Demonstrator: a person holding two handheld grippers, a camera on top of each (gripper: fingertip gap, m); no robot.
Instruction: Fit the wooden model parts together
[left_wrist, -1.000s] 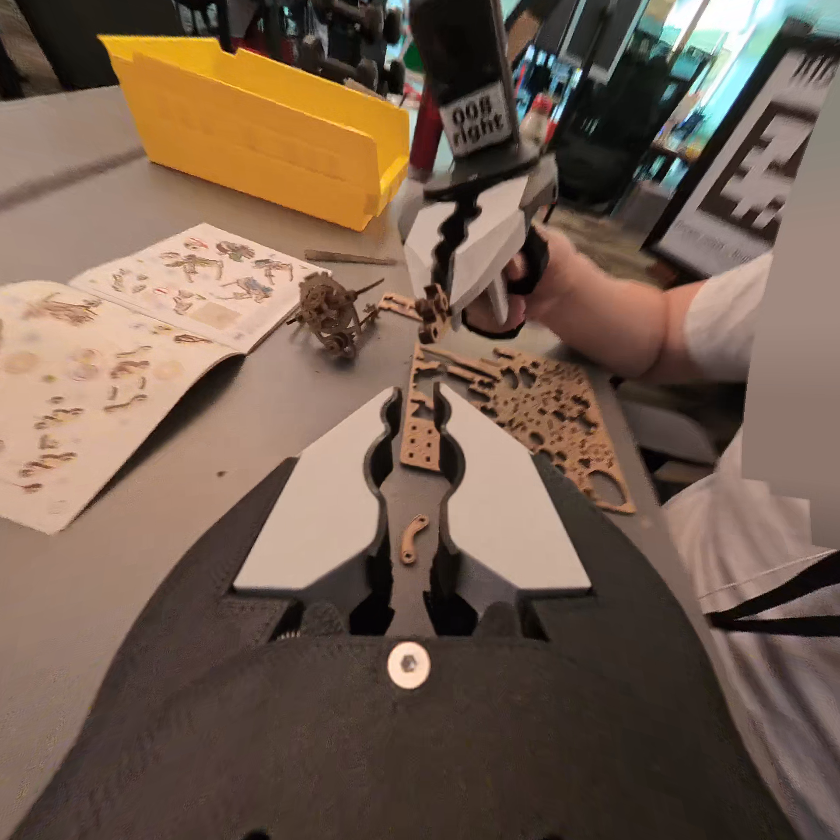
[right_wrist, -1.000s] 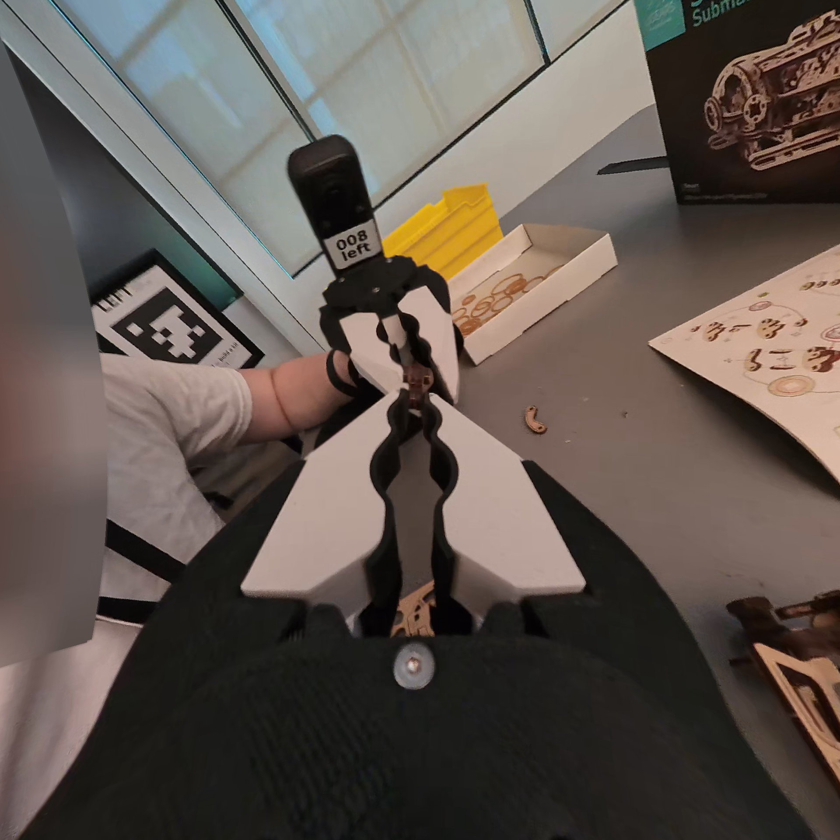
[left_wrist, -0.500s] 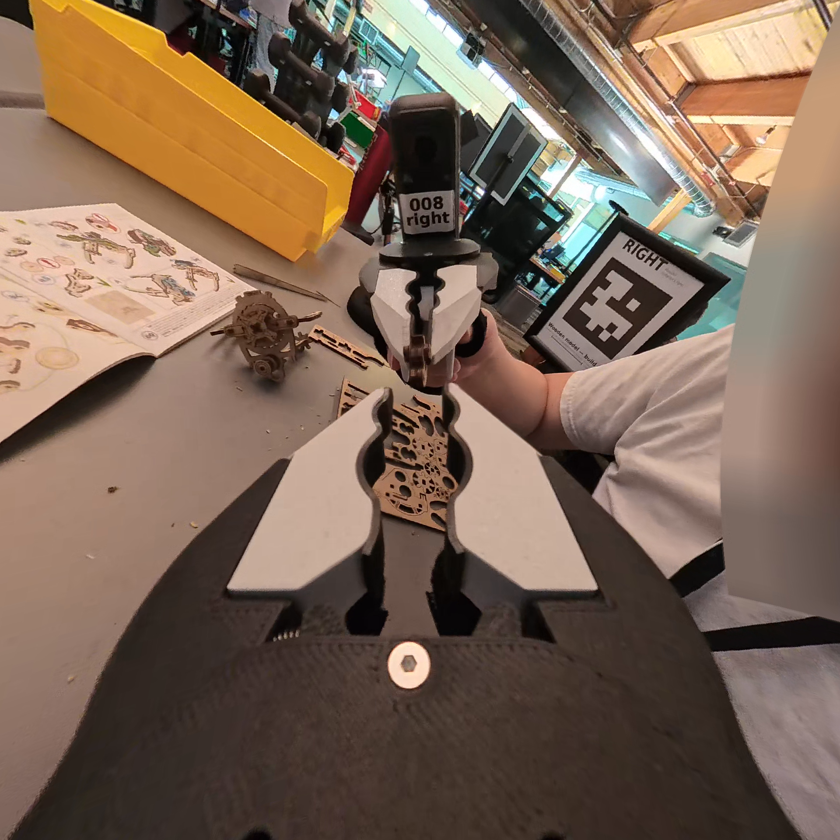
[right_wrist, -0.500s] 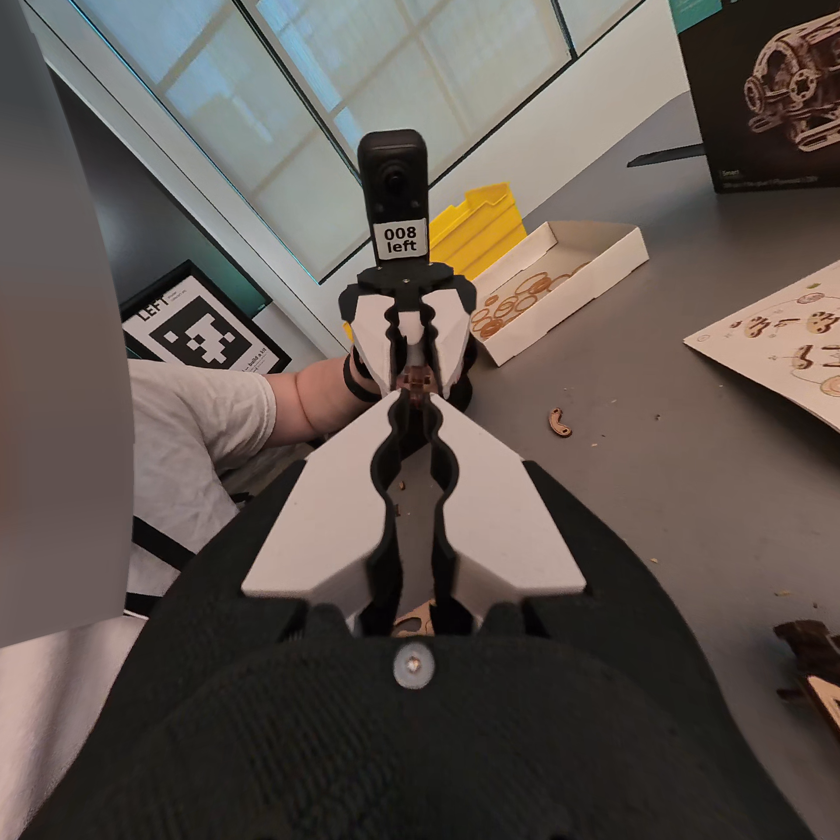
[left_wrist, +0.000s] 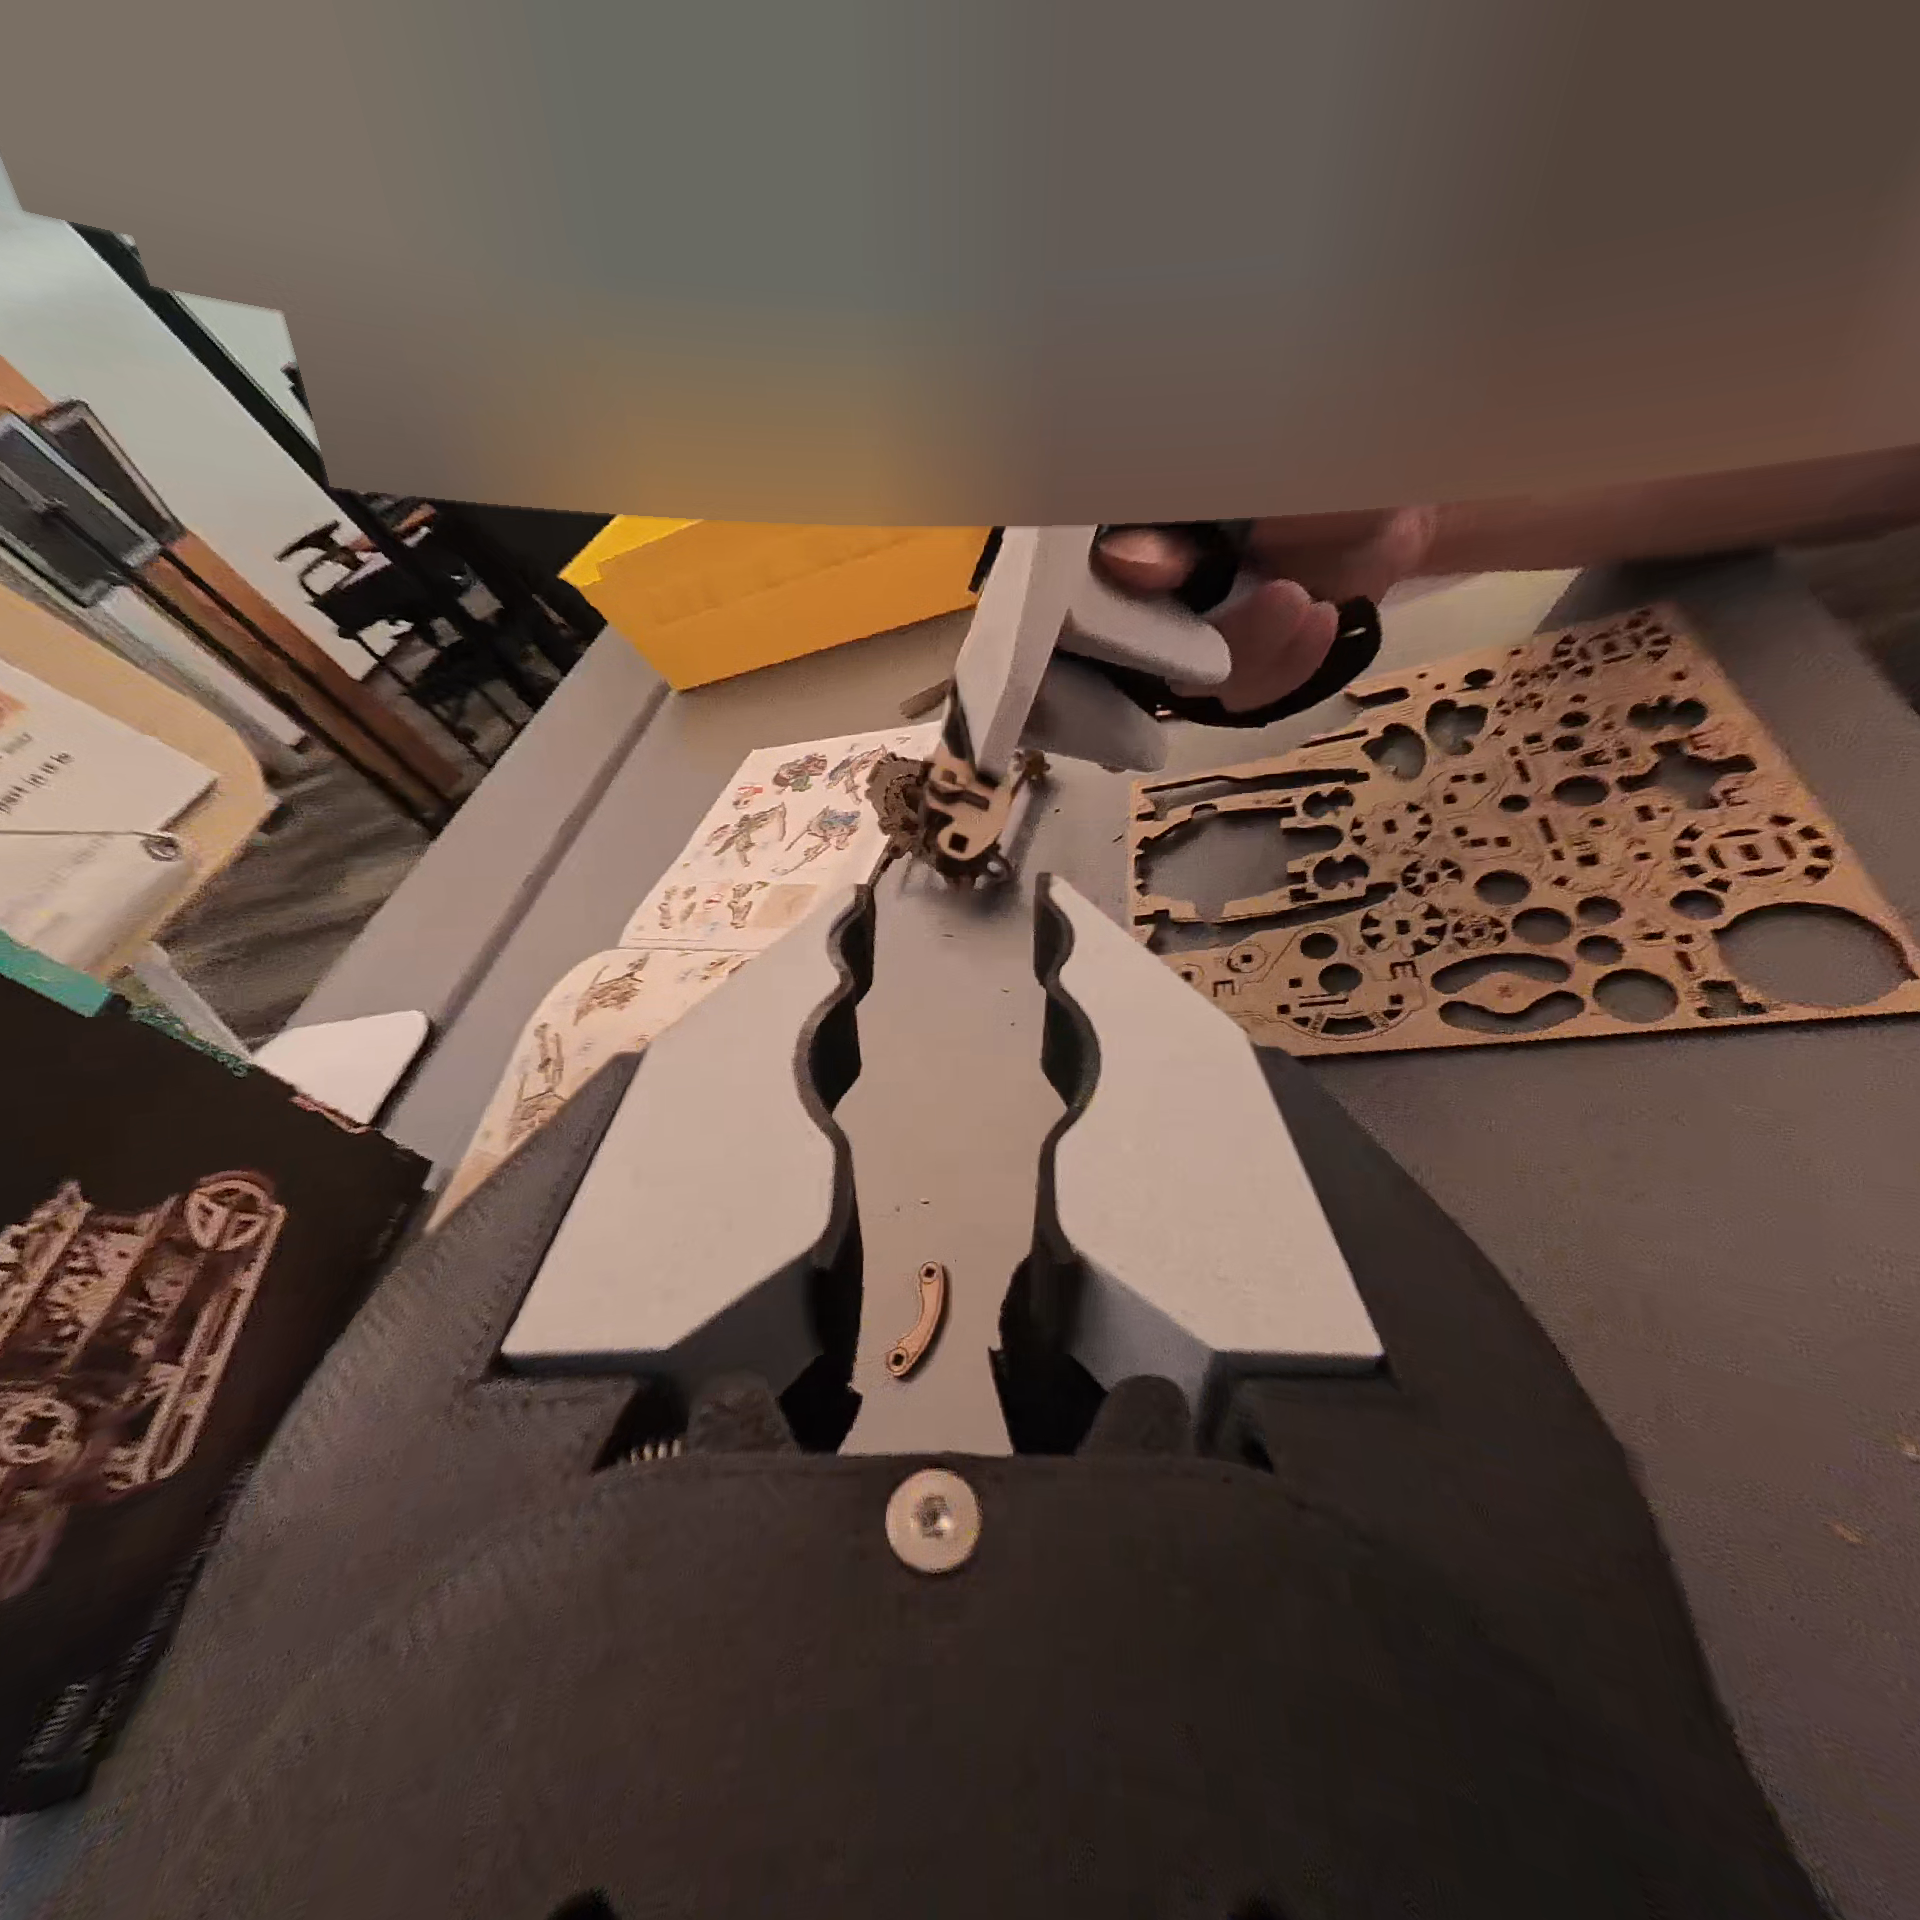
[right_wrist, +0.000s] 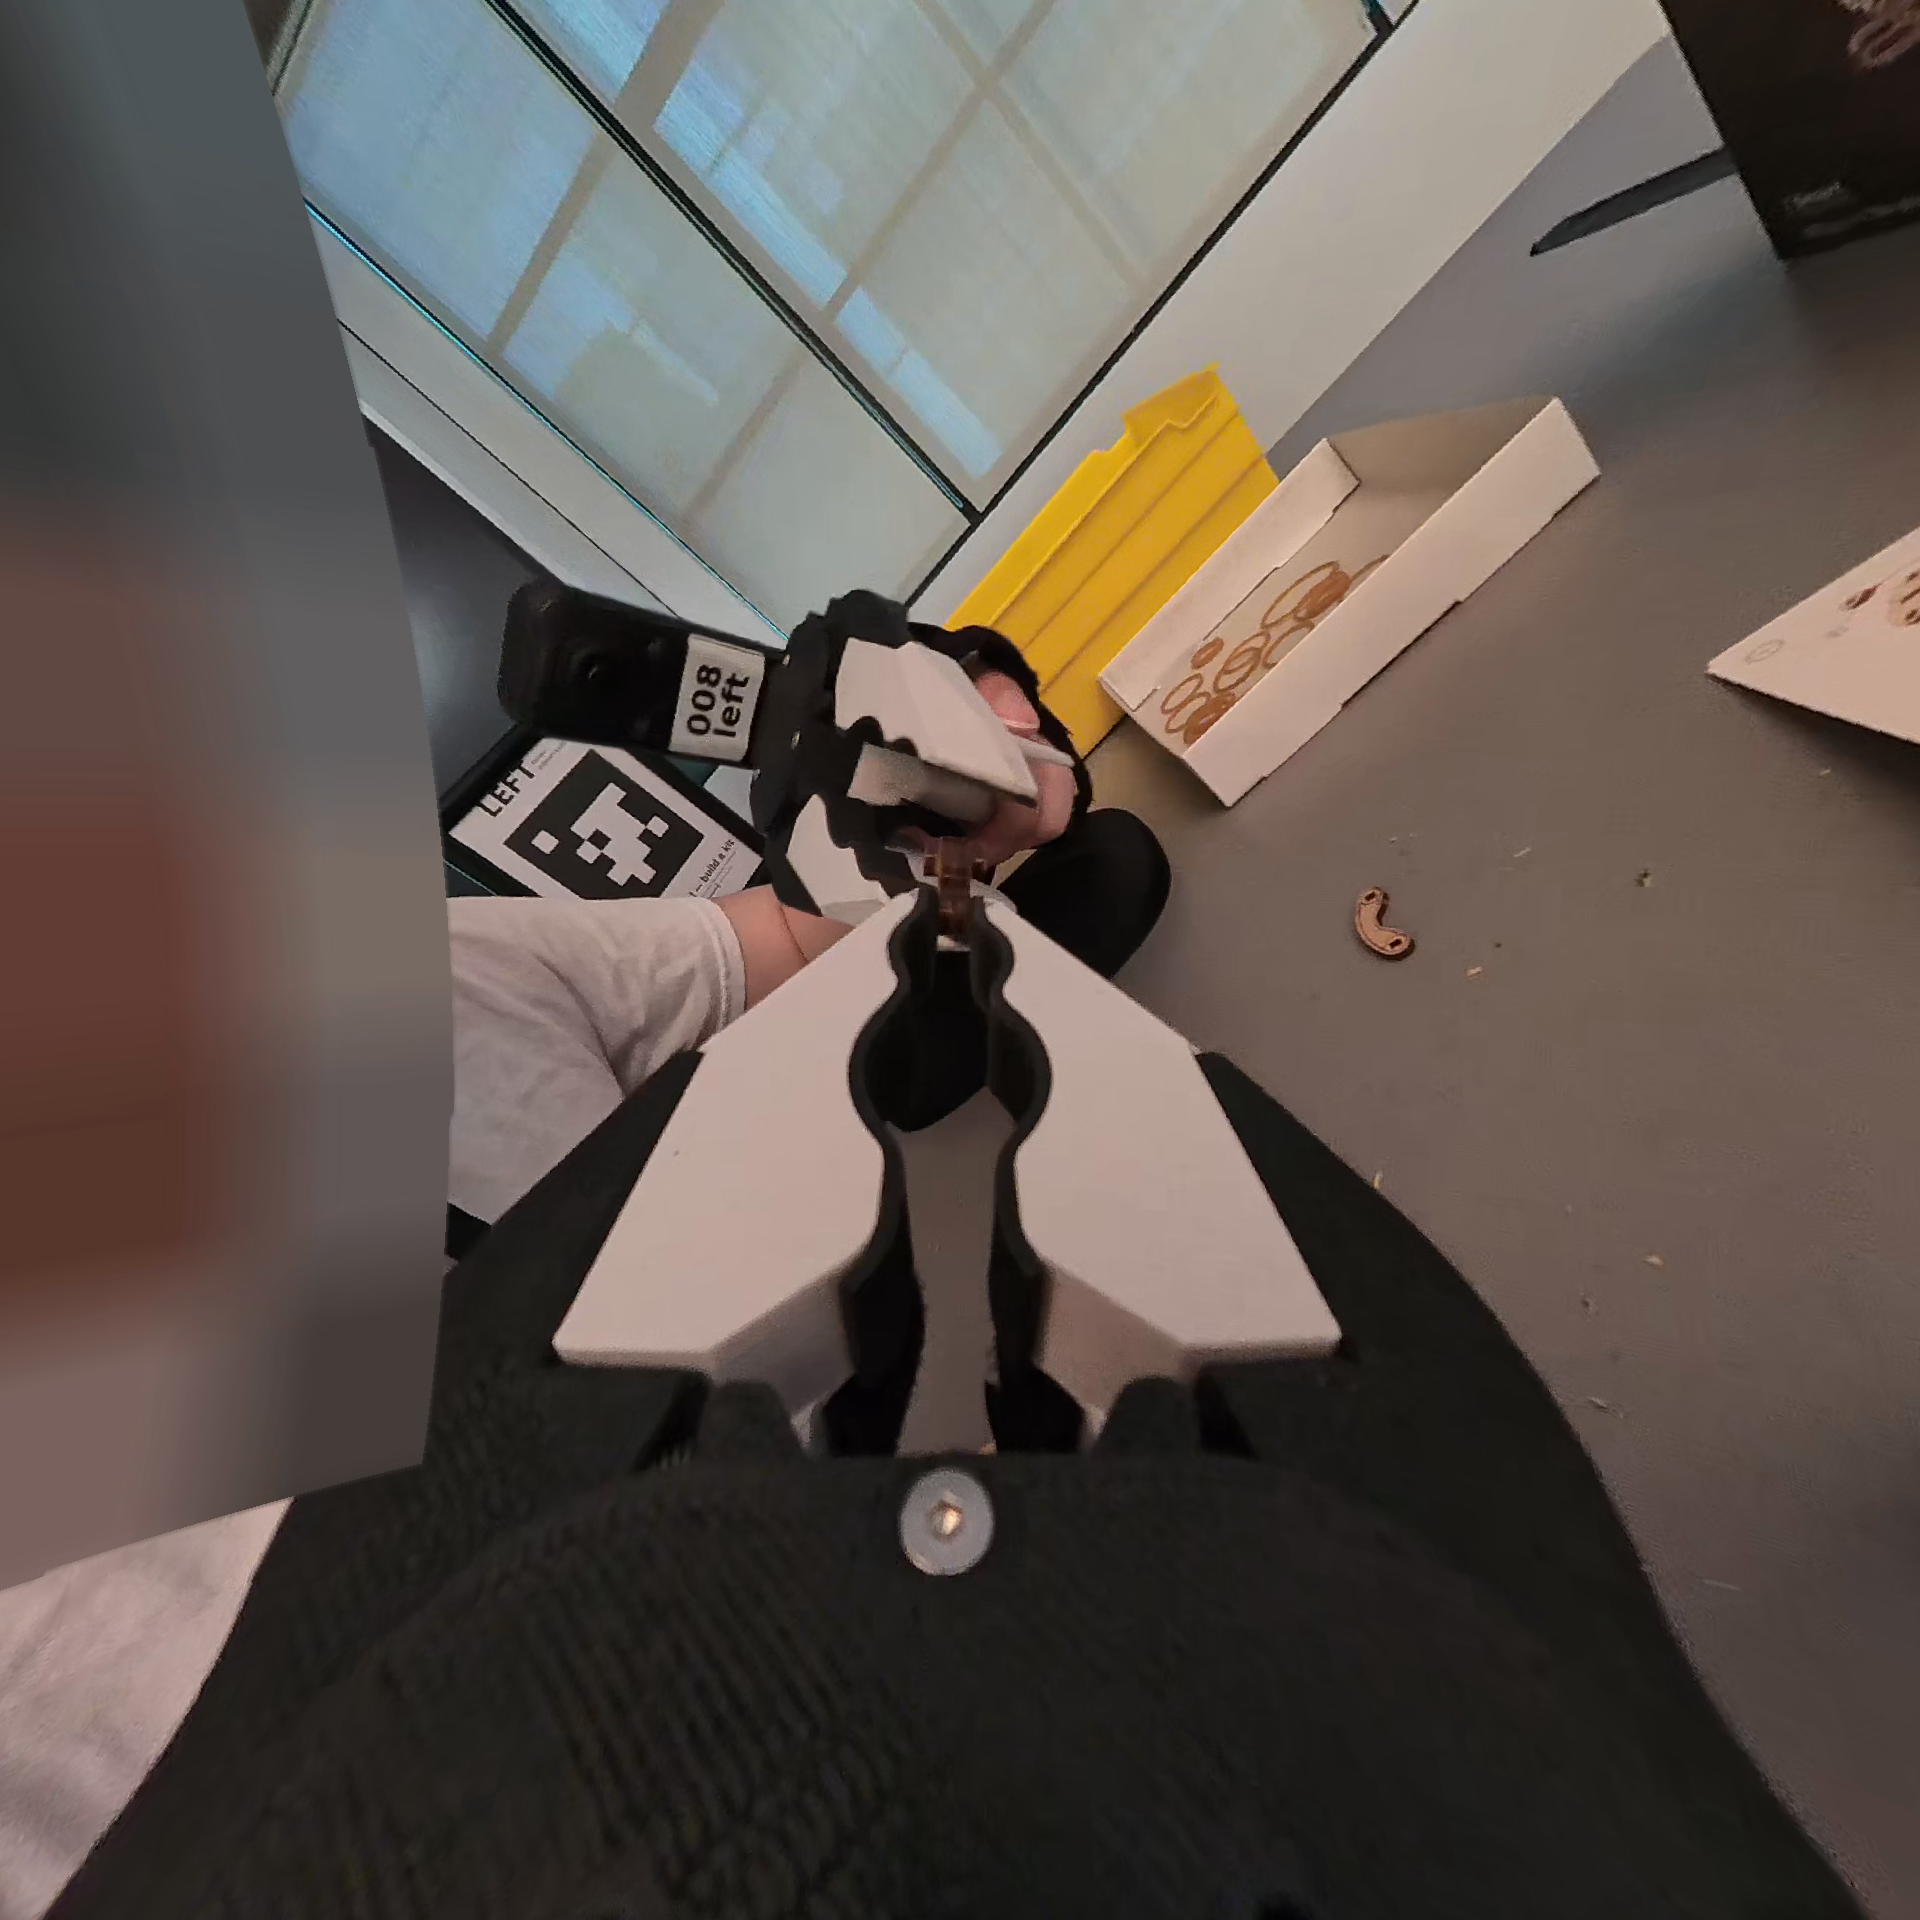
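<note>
My right gripper (right_wrist: 951, 914) is shut on a small wooden assembly (right_wrist: 948, 883), held above the table. In the left wrist view the right gripper (left_wrist: 971, 790) comes down from above with the assembly (left_wrist: 961, 826) at its tips. My left gripper (left_wrist: 954, 891) is open and empty, its tips just short of that assembly. In the right wrist view the left gripper (right_wrist: 982, 826) lies rolled on its side right behind the held piece. A small curved wooden part (left_wrist: 916, 1317) lies on the table between my left fingers; it also shows in the right wrist view (right_wrist: 1385, 923).
A punched-out wooden sheet (left_wrist: 1507, 842) lies at right. An instruction booklet (left_wrist: 758, 873) lies ahead, with a dark part-built model (left_wrist: 891, 805) at its edge. A yellow bin (left_wrist: 790, 592) stands behind. A black kit box (left_wrist: 135, 1299) is at left. A white box (right_wrist: 1351, 623) holds wooden rings. Left and right tips are no more than a few centimetres apart. Both grippers' tips are roughly 15 cm from the dark part-built model (left_wrist: 891, 805).
My left gripper has rolled onto its side, swung over the curved part and opened wider. The right gripper has kept its hold on the small assembly.
</note>
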